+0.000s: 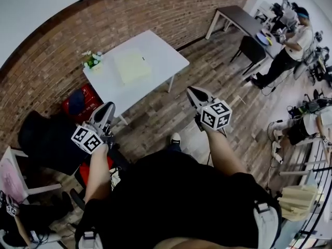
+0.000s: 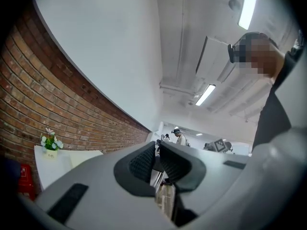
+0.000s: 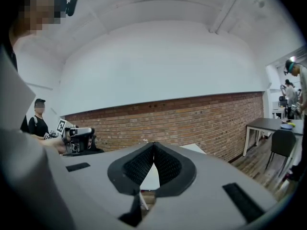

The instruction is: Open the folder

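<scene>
Pale yellow folder lies flat on the white table, well apart from both grippers — left gripper and right gripper pinched together, holding nothing — folder detail too small to make out.

Well ahead of the left tongs and right tongs, the pale folder on the desk is too small to tell whether it lies shut. In the right gripper view, the right tongs hide most of that desk.
</scene>
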Motion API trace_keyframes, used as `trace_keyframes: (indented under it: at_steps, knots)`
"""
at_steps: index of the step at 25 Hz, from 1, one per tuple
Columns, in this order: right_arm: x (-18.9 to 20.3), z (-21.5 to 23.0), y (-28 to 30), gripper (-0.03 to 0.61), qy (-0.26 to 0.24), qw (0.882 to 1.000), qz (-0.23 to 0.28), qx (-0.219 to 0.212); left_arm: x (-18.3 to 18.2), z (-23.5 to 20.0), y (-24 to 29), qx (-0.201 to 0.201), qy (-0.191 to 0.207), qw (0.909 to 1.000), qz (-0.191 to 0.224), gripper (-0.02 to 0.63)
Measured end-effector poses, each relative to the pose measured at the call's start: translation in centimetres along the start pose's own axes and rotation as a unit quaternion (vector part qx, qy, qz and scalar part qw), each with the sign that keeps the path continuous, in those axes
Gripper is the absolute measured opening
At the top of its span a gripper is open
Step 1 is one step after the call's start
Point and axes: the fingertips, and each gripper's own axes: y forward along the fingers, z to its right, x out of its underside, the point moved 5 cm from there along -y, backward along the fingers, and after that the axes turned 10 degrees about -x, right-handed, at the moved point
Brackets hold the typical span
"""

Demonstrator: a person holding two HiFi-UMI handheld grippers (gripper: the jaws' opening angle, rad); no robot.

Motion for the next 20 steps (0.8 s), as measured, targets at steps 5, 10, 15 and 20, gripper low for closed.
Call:
trace_keyframes:
  at_steps: [5,10,15,20]
  knots:
    - [0.0,2.8,2.1,0.028,0.007,1.000,-0.004,-0.008,0.1,-0.5,2.7,-0.018,0.027,0.9994,-0.015,0.037]
    - [0.5,6.0,4.3,0.027,0.012,1.000,-0.015,-0.021,0.4,-1.2,6.2,-0.040,0.054,0.9974,-0.028,0.037]
    - [-0.2,10.5,6.1,0.028,0.006,0.999,-0.016,-0.028,1.0,-1.9,10.8,-0.057,0.082,0.9942,-0.038,0.037]
    - [-1.1,15.2,7.7,0.028,-0.001,0.999,-0.028,-0.038,1.1,-3.1,15.3,-0.083,0.080,0.9926,-0.037,0.037]
